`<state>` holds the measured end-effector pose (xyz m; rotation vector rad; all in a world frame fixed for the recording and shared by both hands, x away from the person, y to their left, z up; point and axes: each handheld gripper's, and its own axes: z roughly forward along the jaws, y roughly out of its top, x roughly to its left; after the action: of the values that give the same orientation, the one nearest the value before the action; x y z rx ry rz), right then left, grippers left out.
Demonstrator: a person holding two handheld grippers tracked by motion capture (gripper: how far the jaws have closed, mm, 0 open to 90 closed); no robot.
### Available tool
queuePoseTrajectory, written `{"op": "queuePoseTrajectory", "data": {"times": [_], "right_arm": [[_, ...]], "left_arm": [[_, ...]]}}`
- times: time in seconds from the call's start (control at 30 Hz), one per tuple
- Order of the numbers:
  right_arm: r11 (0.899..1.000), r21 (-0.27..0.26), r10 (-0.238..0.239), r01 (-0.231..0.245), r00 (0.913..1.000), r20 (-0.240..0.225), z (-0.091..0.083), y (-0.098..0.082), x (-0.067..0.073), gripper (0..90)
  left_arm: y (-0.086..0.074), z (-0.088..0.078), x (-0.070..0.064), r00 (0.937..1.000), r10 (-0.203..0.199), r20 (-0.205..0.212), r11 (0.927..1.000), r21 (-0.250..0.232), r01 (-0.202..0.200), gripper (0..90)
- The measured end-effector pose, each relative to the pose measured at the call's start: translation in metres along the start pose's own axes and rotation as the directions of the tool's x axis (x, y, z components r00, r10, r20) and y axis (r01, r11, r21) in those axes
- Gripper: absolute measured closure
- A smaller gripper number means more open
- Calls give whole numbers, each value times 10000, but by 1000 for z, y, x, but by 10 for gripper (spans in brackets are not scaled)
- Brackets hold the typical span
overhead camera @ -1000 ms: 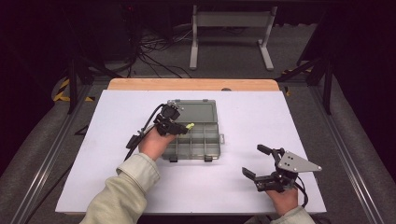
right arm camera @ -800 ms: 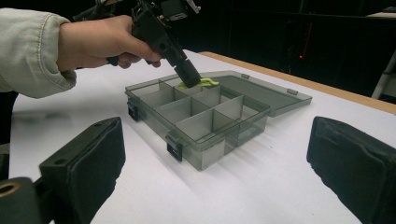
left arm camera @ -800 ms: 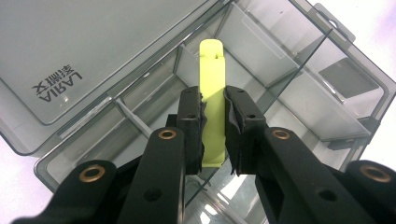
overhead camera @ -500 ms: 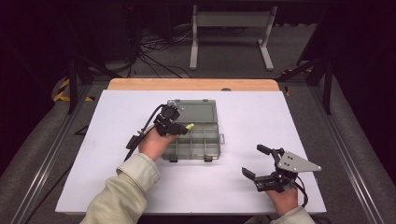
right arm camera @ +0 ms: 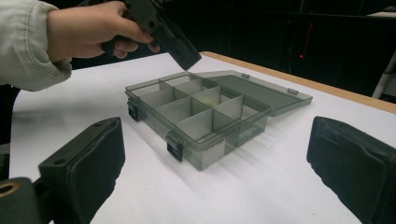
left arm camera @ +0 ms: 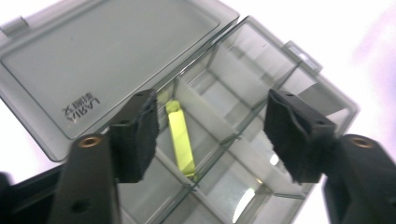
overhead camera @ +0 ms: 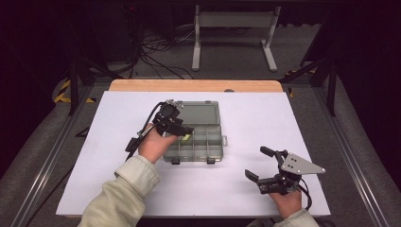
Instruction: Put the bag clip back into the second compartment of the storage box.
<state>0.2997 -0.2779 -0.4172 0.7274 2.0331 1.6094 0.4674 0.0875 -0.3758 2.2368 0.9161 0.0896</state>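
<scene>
Hovering left claw [left arm camera: 208,135], jaws wide, empty, over smoky clear plastic compartment box [overhead camera: 201,137] mid white desk [overhead camera: 302,123], lid flat on far side. Thin yellow-green strip [left arm camera: 181,142] lies in left-middle compartment. Step, likely: placing or picking strip; next move needs clean descent between dividers. Right claw [overhead camera: 265,166] wide, idle, near right.
</scene>
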Motion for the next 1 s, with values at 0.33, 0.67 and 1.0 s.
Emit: {"op": "queuePoseTrajectory", "data": {"times": [0.33,0.67,1.0], "right_arm": [[10000,30,26,-26,10000,14,1,0,0,48],[10000,18,46,-46,10000,47,0,-1,0,47],[10000,-8,23,-23,9999,98,-1,-1,0,47]], "left_arm": [[-2,-28,-14,9984,554,128,9957,-755,-543,160],[-9,-57,-29,9925,1196,239,9832,-1419,-1150,91],[-34,-91,-34,9847,1741,-15,9622,-2125,-1704,63]]}}
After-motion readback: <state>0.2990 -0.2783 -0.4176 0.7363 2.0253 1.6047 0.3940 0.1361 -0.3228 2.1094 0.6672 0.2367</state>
